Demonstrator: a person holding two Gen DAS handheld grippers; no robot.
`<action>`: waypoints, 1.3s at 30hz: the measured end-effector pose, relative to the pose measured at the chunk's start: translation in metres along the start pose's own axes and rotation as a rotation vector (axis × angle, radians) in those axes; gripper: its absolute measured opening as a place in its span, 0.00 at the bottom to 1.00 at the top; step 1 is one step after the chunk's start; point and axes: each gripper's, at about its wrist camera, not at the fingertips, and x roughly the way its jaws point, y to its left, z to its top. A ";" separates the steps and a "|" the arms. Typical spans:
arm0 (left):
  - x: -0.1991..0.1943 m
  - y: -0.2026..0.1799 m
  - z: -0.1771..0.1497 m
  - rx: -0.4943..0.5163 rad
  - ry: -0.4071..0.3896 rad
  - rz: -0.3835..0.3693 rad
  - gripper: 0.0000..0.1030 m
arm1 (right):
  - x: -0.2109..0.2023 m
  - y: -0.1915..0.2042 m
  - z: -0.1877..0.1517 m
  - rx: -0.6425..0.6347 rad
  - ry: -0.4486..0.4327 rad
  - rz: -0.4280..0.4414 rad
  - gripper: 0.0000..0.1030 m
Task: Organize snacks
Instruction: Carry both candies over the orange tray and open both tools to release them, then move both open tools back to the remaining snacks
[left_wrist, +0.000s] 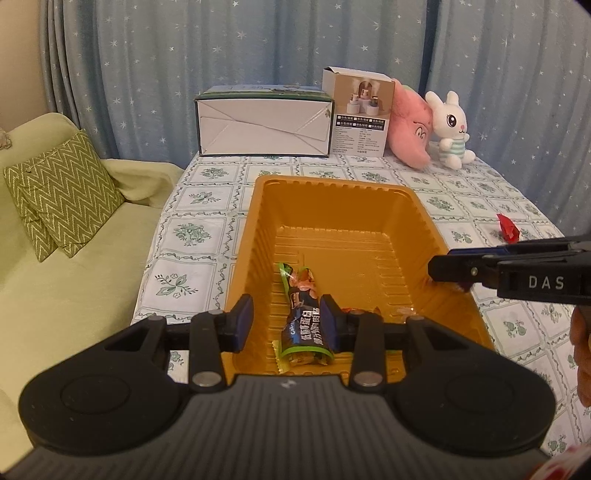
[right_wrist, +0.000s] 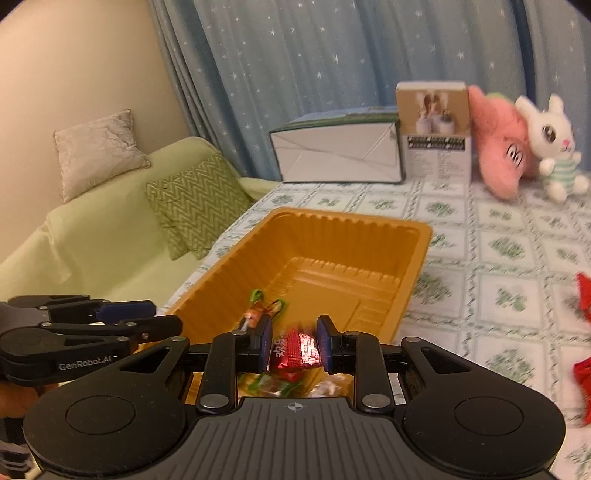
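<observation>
On my left hand, the left gripper (left_wrist: 286, 325) hangs over the near end of the ribbed orange plastic tray (left_wrist: 369, 192) with its fingers spread. The dark snack packet with green edges (left_wrist: 301, 325) lies on the tray floor between and below them, and I can see a gap on each side, so I judge the packet released rather than pinched. It looks light and crinkly, with slick film. If I had to lift it again, I would take it across the flat middle, not by the thin sealed ends, which would likely slip.

On my right hand, the right gripper (right_wrist: 293, 343) sits over the tray's near right corner. A small red foil-wrapped candy (right_wrist: 295, 350) is between its pads. The pads stand close on either side, but the picture is blurred, so I cannot tell whether it is clamped or just let go. The candy looks small, stiff and shiny, best pinched across its short width.

More red wrappers (right_wrist: 583, 291) lie loose to the right on the green floral tablecloth (right_wrist: 498, 258).

Beyond the table are a pale green sofa (left_wrist: 74, 258) at left, boxes, plush toys and star-print blue curtains (left_wrist: 221, 55).
</observation>
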 end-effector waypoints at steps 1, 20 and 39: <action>0.000 0.000 0.000 -0.002 0.000 0.001 0.35 | 0.001 -0.002 0.000 0.011 0.005 0.005 0.26; -0.027 -0.042 0.006 0.015 -0.030 -0.055 0.47 | -0.089 -0.047 -0.004 0.114 -0.204 -0.178 0.45; -0.022 -0.161 0.019 0.127 -0.039 -0.230 0.60 | -0.175 -0.132 -0.059 0.211 -0.174 -0.428 0.45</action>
